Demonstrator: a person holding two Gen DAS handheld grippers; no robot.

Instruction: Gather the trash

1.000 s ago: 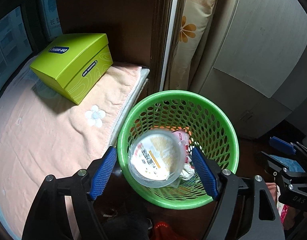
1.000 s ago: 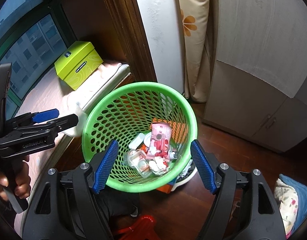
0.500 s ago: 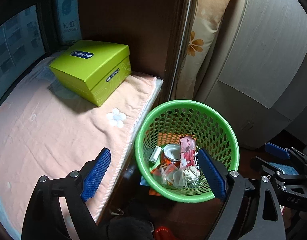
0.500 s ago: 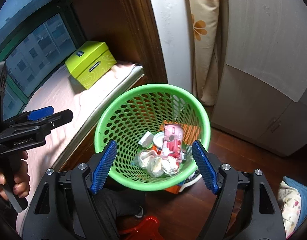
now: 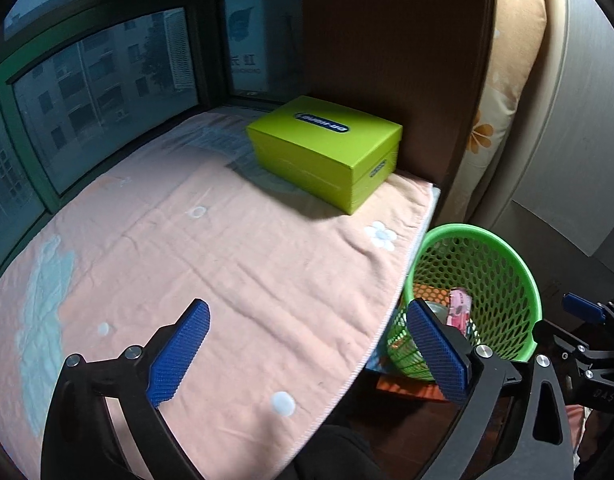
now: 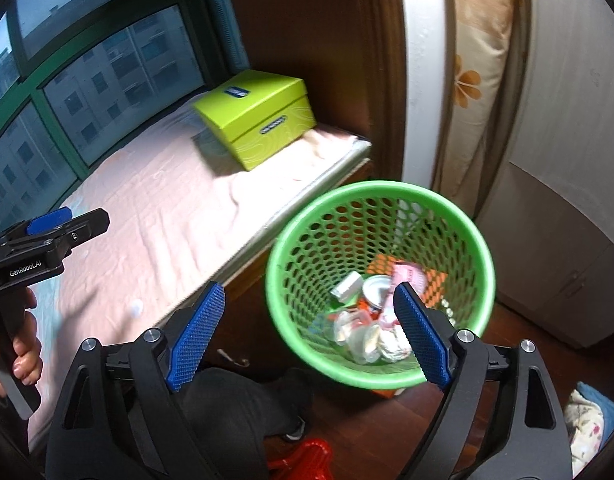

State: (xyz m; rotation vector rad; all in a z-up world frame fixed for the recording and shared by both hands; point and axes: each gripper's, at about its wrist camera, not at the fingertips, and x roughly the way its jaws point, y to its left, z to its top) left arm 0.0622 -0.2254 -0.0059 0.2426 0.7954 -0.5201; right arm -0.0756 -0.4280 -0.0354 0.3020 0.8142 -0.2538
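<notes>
A green mesh basket (image 6: pixel 379 190) stands on the floor beside the bed, with cups, a lid and a pink wrapper (image 6: pixel 407 272) lying in its bottom. My right gripper (image 6: pixel 309 292) hovers over the basket's near left rim. Its jaws are opening and nothing is between them. My left gripper (image 5: pixel 307 312) hangs over the pink blanket (image 5: pixel 227 260) near the bed's edge, with the basket (image 5: pixel 507 248) to its right. Its jaws are opening wide and hold nothing. In the right wrist view a hand grasps the left gripper (image 6: pixel 67 224) at the far left.
A lime green box (image 5: pixel 327 148) sits at the blanket's far corner by a brown wall panel. Windows run behind the bed. A floral curtain (image 6: pixel 475 80) and a pale wardrobe (image 6: pixel 567 160) stand right of the basket. A red object (image 6: pixel 307 460) lies on the wooden floor.
The clear cup that was between my left jaws has dropped into the basket. My left gripper swung left over the bed and opened wider. My right gripper drifted left and widened too.
</notes>
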